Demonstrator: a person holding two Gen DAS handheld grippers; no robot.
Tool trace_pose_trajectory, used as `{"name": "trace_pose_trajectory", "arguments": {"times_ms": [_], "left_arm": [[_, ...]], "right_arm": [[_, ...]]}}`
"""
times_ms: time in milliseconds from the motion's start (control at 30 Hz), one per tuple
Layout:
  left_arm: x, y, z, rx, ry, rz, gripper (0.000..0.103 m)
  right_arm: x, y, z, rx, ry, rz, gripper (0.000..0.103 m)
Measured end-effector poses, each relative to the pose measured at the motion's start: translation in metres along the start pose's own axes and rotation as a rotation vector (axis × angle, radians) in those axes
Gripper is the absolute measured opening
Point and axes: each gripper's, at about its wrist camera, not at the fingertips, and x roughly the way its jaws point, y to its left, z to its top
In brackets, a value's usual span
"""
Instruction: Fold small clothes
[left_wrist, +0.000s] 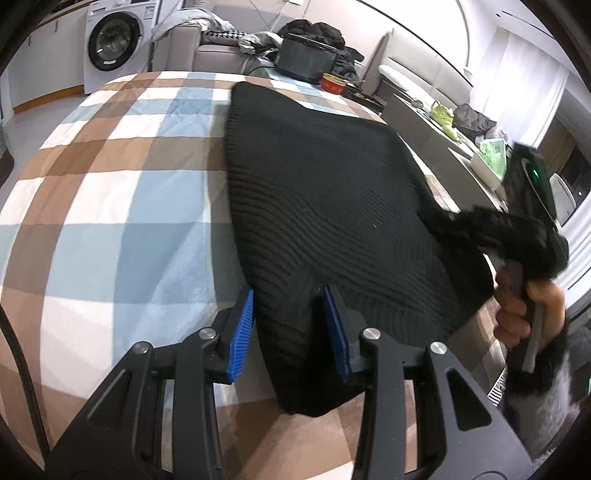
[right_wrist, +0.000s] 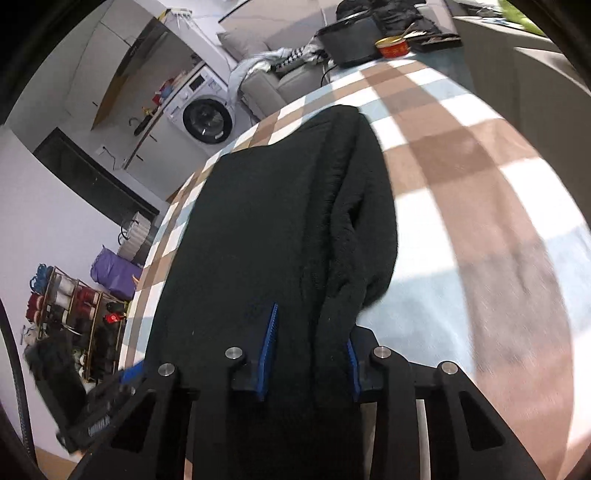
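Observation:
A black ribbed knit sweater (left_wrist: 325, 184) lies on a checked blanket (left_wrist: 110, 192) over the table. My left gripper (left_wrist: 290, 299) has its blue pads on either side of the sweater's near edge, with a fold of knit bunched between them. My right gripper (right_wrist: 312, 332) holds a bunched part of the same sweater (right_wrist: 266, 221) between its blue pads and lifts it. In the left wrist view the right gripper (left_wrist: 532, 206) shows at the right edge, with black knit draped over it and a hand on its handle.
A black box (left_wrist: 306, 59) and a red tin (left_wrist: 332, 82) stand at the blanket's far edge. A washing machine (left_wrist: 114, 40) and a sofa with clothes stand behind. A shelf rack (right_wrist: 74, 314) stands on the floor left of the table.

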Motion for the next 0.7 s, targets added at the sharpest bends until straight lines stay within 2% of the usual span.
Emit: {"name": "trace_pose_trajectory", "arguments": {"times_ms": [133,233,267,300,400,467,600,700], "left_arm": [[-0.004,0.016,0.001,-0.055,-0.004,0.002,0.034],[-0.009,0.020,0.001,-0.065,-0.007,0.009,0.034],[-0.009,0.019,0.001,-0.063,-0.008,0.012,0.034],[-0.011,0.018,0.001,-0.057,-0.009,0.014,0.034],[-0.011,0.012,0.000,-0.043,-0.001,0.005,0.034],[-0.007,0.009,-0.001,-0.035,-0.008,0.013,0.034],[-0.001,0.007,-0.001,-0.035,-0.037,0.029,0.025],[0.003,0.013,0.007,-0.042,-0.048,0.060,0.024]], "right_arm": [[0.020,0.012,0.014,-0.033,0.029,-0.004,0.032],[0.011,0.014,0.013,-0.055,0.033,-0.033,0.035],[0.006,0.011,0.011,-0.054,0.034,-0.037,0.039],[-0.001,0.009,0.007,-0.050,0.037,-0.032,0.043],[-0.023,-0.004,-0.015,-0.008,0.037,0.044,0.044],[-0.027,-0.006,-0.032,-0.013,0.051,0.051,0.044],[-0.026,0.005,-0.050,-0.051,0.028,0.052,0.033],[-0.022,0.007,-0.058,-0.023,0.027,0.074,0.031]]}}
